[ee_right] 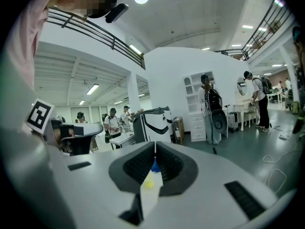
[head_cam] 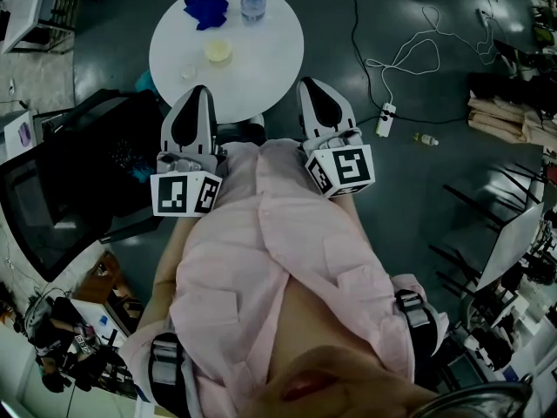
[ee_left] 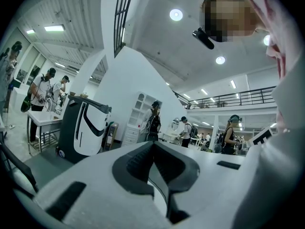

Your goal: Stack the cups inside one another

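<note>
- The pale yellow plastic cup (head_cam: 218,51) and the small clear cup (head_cam: 189,71), at its 7 o'clock, stand apart; no stacking is done yet.
- The left gripper (head_cam: 199,94) and the right gripper (head_cam: 311,88) both have their jaws together and hold nothing.

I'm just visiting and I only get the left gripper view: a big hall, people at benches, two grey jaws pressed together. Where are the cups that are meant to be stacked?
Observer: The head view shows a round white table ahead of the person. A yellowish cup sits on it, and what looks like a clear cup stands apart from it.
Operator: Is the other gripper holding a cup?
Observer: No. The right gripper is shut, with nothing between its jaws.
Operator: Is anything else on that table?
Observer: A water bottle and a crumpled blue thing lie near its far edge.
</note>
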